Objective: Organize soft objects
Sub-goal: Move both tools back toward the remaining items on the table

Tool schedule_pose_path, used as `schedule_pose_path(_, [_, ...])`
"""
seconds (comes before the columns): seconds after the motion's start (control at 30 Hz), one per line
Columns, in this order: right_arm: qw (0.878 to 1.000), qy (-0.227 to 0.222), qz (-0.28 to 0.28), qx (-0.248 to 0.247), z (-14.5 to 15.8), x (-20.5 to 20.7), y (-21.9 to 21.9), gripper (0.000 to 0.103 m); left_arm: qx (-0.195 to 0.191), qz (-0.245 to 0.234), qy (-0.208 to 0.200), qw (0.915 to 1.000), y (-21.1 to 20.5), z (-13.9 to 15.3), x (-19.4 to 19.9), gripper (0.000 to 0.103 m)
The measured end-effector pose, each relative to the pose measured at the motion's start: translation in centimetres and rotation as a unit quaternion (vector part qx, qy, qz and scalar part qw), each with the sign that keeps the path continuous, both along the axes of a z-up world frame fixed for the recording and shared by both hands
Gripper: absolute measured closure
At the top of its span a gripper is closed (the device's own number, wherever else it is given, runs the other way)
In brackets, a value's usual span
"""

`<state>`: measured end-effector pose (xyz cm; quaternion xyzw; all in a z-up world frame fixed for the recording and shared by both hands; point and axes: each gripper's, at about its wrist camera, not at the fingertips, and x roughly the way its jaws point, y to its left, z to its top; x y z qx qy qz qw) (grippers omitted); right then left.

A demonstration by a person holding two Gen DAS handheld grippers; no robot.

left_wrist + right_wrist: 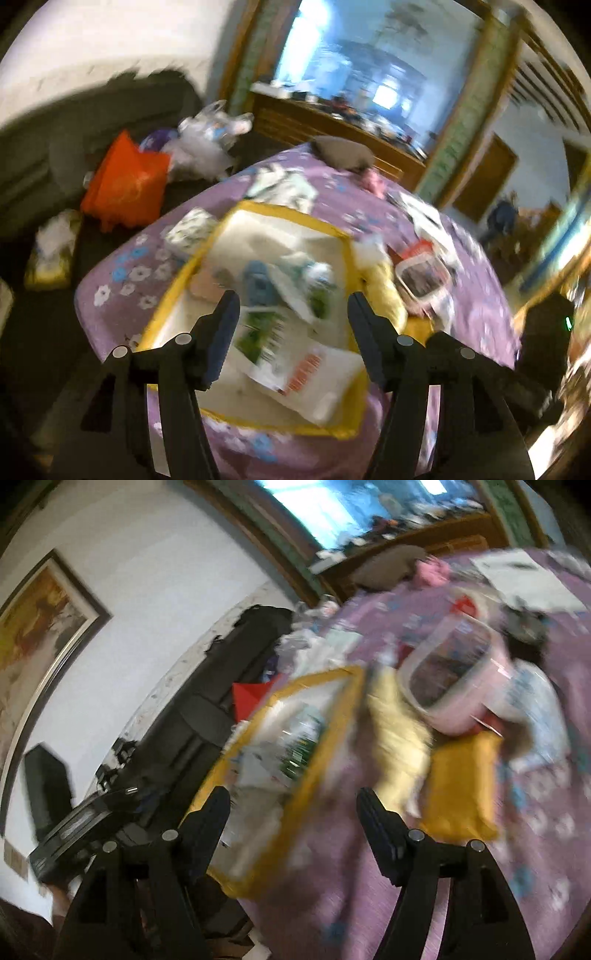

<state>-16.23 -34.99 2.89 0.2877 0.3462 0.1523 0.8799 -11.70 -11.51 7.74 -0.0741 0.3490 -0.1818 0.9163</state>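
Step in hand looks like between-picks: both tools hover empty over the purple floral bedspread, nothing between either pair of fingers. Left gripper has its jaws spread wide and sits right above the yellow-rimmed fabric bin, which already holds a heap of soft stuff: a blue knitted-looking item, white plastic packs with green and orange print, pale cloth underneath (blur makes finer ID impossible). Right gripper is also spread apart and empty, aimed at the bin's near edge with loose items just beside it on the right: a pale yellow floppy cloth, a mustard-yellow flat pouch or cushion, and a pink rigid-looking tub with a clear window resting partly on them. My read: next move is the right tool going down on the pale yellow cloth, closest to the bin and touching its wall. It needs a pinch on a bunched fold, not a flat face, since thin fabric will slip or drag. Risk: the tub leans on that pile and may tip when the cloth is pulled. Bin walls look limp, so drop from above rather than pushing against the rim. More soft pieces lie further up the bed, a patterned tissue pack among them.
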Motion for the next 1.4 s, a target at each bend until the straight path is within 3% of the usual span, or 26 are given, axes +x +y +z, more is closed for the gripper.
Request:
schedule_pose_path(0.07, [0.999,0.018,-0.025,0.007,-0.8,-0.9,-1.7,0.032,0.012,-0.027,-0.011,0.9995,-1.9,0.5,-1.3,0.042])
schedule_pose_path(0.2, [0.996,0.030,-0.079,0.002,-1.7,-2.5,-4.5,0.032,0.020,-0.098,0.022,0.9947,-6.2,-0.1,-2.5,0.042])
schedule_pose_path(0.3, [0.995,0.042,-0.094,0.004,-2.1,-3.2,-5.9,0.032,0.035,-0.124,0.025,0.9913,-8.7,-0.5,-3.4,0.042])
schedule_pose_path(0.4, [0.992,0.062,-0.106,-0.031,-2.6,-3.4,-6.3,0.032,0.047,-0.138,0.040,0.9886,-10.3,-1.5,-3.5,0.042])
schedule_pose_path(0.6, [0.986,0.110,-0.101,-0.068,-5.0,-3.5,-7.2,0.032,0.040,-0.144,0.078,0.9856,-11.5,-3.1,-2.7,0.042])
schedule_pose_path(0.93, [0.985,0.108,-0.090,-0.104,-5.1,-3.1,-6.7,0.031,0.016,-0.145,0.110,0.9832,-10.9,-4.8,-1.0,0.042])
schedule_pose_path(1.1, [0.985,0.113,-0.088,-0.100,-4.9,-2.2,-6.9,0.029,-0.005,-0.143,0.117,0.9829,-9.6,-4.8,-0.3,0.042])
schedule_pose_path(1.4, [0.991,0.099,-0.076,-0.039,-4.1,-1.9,-6.9,0.028,-0.030,-0.124,0.127,0.9837,-7.6,-5.2,0.8,0.042])
